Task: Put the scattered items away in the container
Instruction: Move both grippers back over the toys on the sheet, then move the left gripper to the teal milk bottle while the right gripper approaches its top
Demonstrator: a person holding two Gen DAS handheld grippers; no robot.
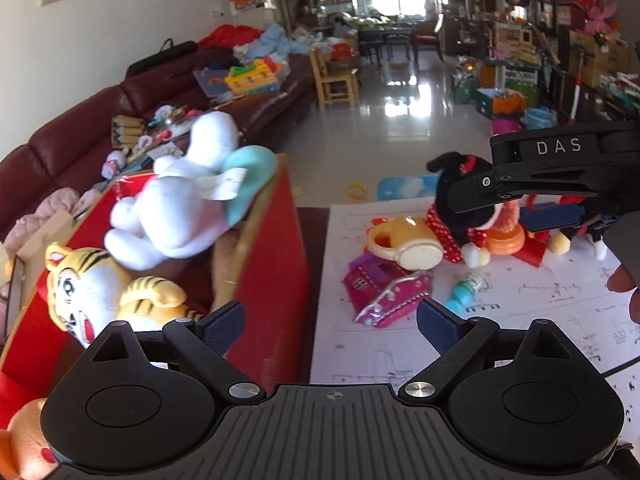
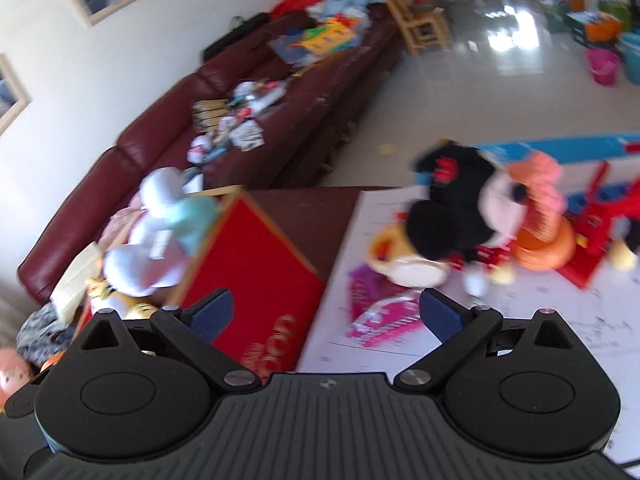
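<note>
A red box (image 1: 276, 264) stands at the left of the table. A tiger plush (image 1: 92, 284) lies inside it, and a white plush with a teal part (image 1: 180, 204) rests on top near the far rim. My left gripper (image 1: 330, 324) is open with nothing between its fingers, at the box's right wall. On the white paper sheet (image 1: 520, 320) lie a black mouse plush (image 1: 460, 184), a yellow cup toy (image 1: 404, 244), a pink toy purse (image 1: 384, 292) and a small teal bottle (image 1: 464, 292). My right gripper (image 2: 326, 312) is open with nothing in it, raised near the mouse plush (image 2: 448, 208).
An orange stacking toy (image 2: 540, 236) and red toy pieces (image 2: 592, 232) sit behind the mouse plush. A dark red sofa (image 1: 80, 128) covered with clutter runs along the left behind the box. Beyond the table's far edge is shiny floor (image 1: 392, 120) with a wooden chair and bins.
</note>
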